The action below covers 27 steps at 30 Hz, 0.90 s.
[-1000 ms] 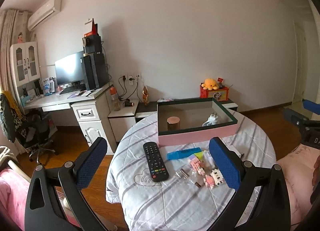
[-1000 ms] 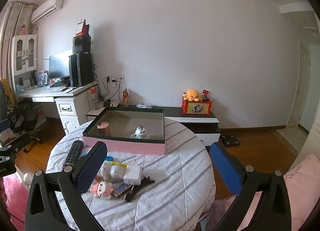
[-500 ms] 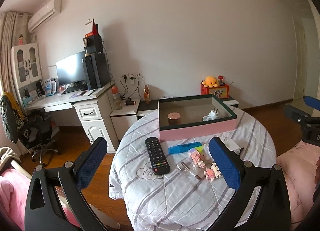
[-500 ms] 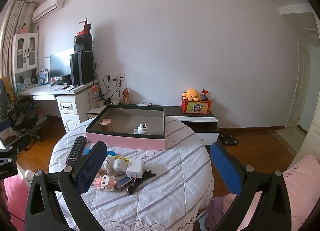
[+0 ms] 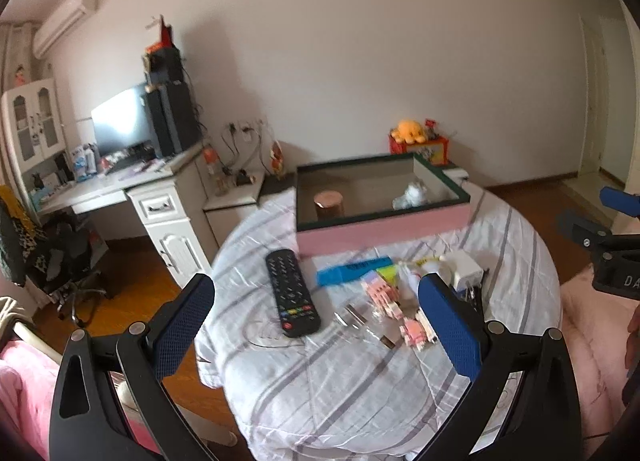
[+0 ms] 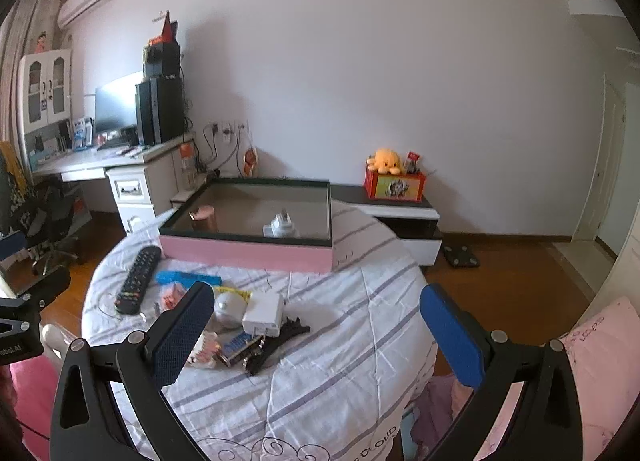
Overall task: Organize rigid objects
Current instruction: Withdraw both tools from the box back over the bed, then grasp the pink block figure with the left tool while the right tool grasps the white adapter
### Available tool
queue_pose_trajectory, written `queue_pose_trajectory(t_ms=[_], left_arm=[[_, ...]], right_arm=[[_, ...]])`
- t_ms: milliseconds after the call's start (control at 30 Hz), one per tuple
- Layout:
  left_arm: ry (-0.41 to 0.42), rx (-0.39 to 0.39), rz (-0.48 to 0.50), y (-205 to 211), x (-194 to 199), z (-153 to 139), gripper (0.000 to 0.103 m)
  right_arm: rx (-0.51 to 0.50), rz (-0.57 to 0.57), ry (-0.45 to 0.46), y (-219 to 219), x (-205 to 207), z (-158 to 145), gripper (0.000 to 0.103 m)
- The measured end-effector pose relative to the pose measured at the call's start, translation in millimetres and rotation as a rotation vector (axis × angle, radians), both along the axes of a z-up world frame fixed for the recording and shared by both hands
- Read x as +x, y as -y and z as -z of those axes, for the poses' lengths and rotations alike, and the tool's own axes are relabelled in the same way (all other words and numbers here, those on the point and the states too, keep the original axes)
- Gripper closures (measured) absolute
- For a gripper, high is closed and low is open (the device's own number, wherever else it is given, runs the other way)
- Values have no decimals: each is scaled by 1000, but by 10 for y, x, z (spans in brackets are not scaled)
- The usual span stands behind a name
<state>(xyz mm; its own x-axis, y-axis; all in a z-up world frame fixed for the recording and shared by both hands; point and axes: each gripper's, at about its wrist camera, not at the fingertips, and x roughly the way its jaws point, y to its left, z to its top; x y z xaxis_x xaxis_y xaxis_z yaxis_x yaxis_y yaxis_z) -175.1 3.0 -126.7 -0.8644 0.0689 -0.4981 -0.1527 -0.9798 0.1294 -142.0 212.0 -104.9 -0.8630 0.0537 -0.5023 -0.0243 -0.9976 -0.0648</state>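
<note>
A pink box with a dark green rim (image 5: pixel 380 235) (image 6: pixel 248 251) stands at the far side of the round table. In it are a copper-lidded jar (image 5: pixel 329 205) and a small white plug (image 5: pixel 412 195). In front of the box lie a black remote (image 5: pixel 294 293) (image 6: pixel 138 279), a blue strip (image 5: pixel 354 271), pink block toys (image 5: pixel 382 295), a white charger (image 6: pixel 262 313) and a black clip (image 6: pixel 276 341). My left gripper (image 5: pixel 314 289) hovers open above the remote side. My right gripper (image 6: pixel 316 293) hovers open over the table's right half. Neither holds anything.
The table wears a striped white cloth (image 6: pixel 320 373) that hangs over its edge. A white desk (image 5: pixel 120 185) with a monitor stands at the left. A low cabinet (image 6: pixel 400 217) carries a red box with an orange plush. Pink bedding (image 6: pixel 600 361) lies at the right.
Both views have shifted a little, and the table things sit higher in the frame; the left view is blurred. Nothing on the table has moved. Both grippers stay open.
</note>
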Motion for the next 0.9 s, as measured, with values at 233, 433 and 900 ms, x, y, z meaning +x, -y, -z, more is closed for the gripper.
queue_pose_trajectory(t_ms=[233,433,900], left_arm=[[94,3,54,-192,-310,316,0],[160,34,74,-289,-627,554,1],[247,14,128,-517,-1063,843,52]], right_arm=[[-9,11,84,-72,-229,294,0],[-18,15,148,-127,-480,517,0],[-34,-12,222,-167,-869,780,0]])
